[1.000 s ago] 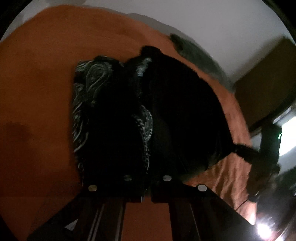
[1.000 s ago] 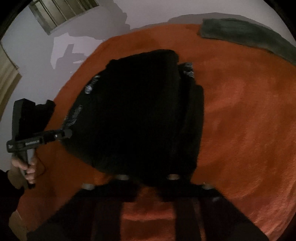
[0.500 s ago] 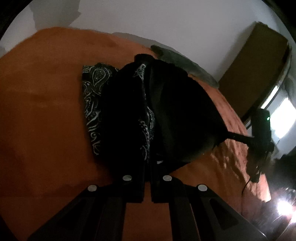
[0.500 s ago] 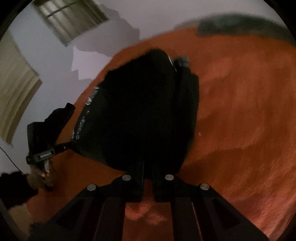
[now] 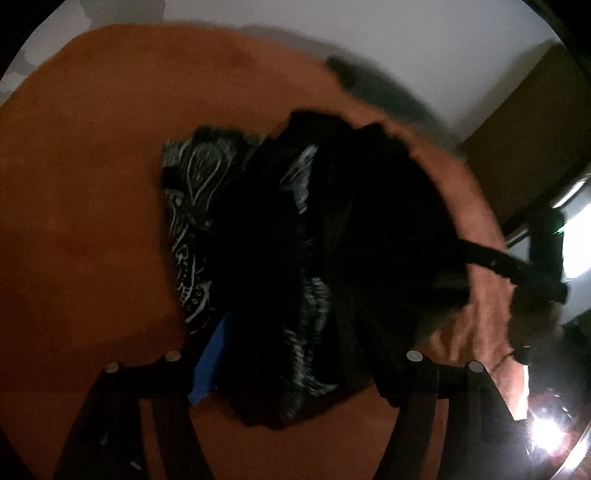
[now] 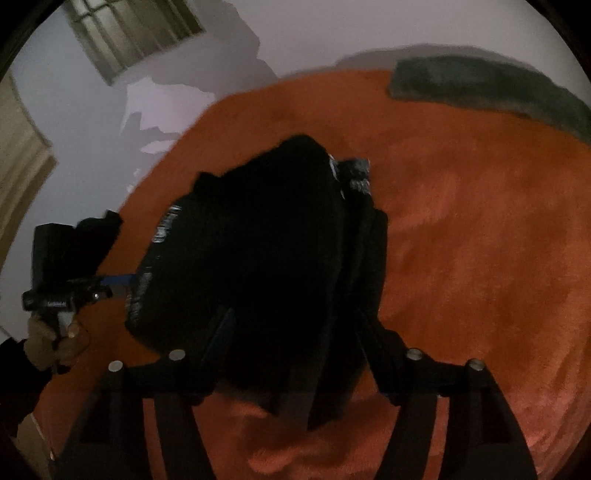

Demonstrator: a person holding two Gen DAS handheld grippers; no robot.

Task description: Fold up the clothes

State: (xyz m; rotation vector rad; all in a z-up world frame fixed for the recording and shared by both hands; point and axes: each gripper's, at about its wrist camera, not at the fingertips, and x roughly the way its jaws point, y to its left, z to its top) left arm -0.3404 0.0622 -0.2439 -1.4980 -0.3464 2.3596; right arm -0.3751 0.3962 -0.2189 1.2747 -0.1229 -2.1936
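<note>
A black garment (image 5: 314,258) with a pale paisley print lies bunched and folded on the orange blanket (image 5: 92,221). My left gripper (image 5: 291,354) is over its near edge. Its jaws are opening wide, the cloth lies loose between them, and one blue pad (image 5: 210,354) shows bare. In the right wrist view the same garment (image 6: 266,251) looks almost all black. My right gripper (image 6: 293,332) is at its near edge, jaws opening, with cloth between the fingers but not pinched. Each gripper shows in the other's view: the right gripper (image 5: 458,258) and the left gripper (image 6: 122,284), held by a hand (image 6: 55,332).
A dark green cloth (image 6: 480,85) lies at the far edge of the blanket (image 6: 480,258) against a white wall. A barred window (image 6: 133,33) is at the upper left, a brown cupboard (image 5: 524,129) at the right. A bright lamp glare (image 5: 543,432) sits low right.
Both pairs of jaws were shut on the garment's near edge and now stand wide apart. The cloth has dropped loose onto the blanket.
</note>
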